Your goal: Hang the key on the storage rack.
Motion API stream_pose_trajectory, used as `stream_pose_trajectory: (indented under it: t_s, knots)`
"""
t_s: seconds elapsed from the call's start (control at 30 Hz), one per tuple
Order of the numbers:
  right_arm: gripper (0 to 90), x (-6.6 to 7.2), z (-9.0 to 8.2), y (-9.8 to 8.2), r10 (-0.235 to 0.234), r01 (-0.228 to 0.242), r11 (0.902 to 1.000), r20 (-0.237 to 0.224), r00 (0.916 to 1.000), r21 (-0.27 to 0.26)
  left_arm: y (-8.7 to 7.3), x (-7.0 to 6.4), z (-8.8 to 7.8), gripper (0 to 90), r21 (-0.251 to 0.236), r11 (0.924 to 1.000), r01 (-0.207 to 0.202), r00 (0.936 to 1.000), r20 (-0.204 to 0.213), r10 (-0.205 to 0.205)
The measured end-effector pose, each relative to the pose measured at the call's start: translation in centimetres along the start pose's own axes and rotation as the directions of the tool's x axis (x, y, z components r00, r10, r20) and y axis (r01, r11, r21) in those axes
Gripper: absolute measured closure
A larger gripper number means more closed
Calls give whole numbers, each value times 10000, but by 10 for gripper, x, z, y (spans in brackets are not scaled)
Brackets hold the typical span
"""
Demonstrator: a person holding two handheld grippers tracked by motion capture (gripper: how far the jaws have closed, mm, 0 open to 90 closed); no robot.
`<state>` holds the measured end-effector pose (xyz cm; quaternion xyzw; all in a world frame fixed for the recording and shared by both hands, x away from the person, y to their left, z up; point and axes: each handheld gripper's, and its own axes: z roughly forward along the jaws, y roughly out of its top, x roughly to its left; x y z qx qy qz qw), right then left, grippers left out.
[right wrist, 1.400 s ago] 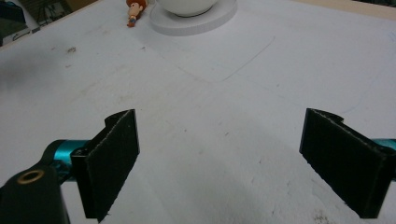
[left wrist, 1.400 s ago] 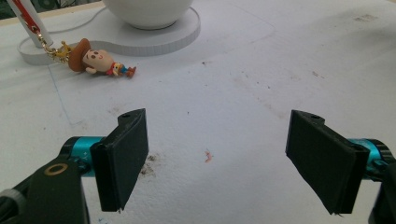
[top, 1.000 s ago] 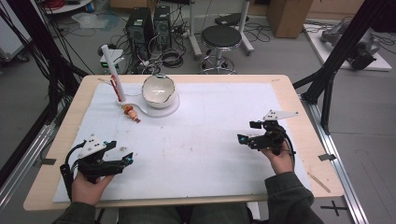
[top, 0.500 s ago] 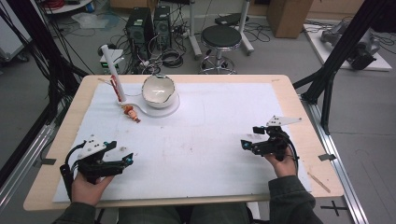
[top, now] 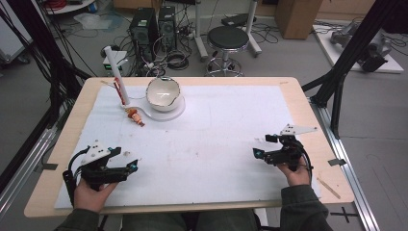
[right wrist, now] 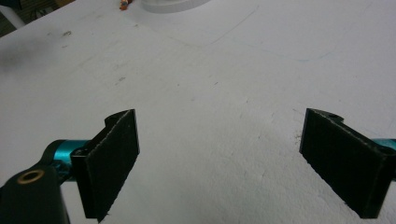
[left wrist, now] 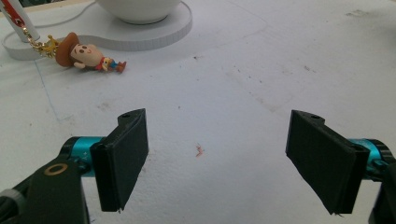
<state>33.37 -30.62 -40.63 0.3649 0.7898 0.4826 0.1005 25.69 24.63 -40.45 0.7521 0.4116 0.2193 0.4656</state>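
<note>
Both tongs are gaping wide and gripping nothing: you are resting your left gripper [top: 131, 166] and right gripper [top: 260, 153] on the white mat [top: 216, 125], well apart from the cowboy keychain [top: 135, 116] lying beside the bowl [top: 163, 94].

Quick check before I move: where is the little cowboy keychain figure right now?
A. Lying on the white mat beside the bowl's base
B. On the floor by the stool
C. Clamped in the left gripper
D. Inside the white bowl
A. The cowboy figure lies flat on the mat just beside the white base that carries the bowl; the left gripper has open jaws with nothing between them.
</note>
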Motion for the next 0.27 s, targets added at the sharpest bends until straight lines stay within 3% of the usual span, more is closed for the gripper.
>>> stream_pose_trajectory:
  t_s: [0.27]
  knots:
    - [109, 4, 0, -5, -16, 16, 10000, -64, 10000, 61, -1, 0, 1, 215, 21, 10000, 14, 10000, 48, -14]
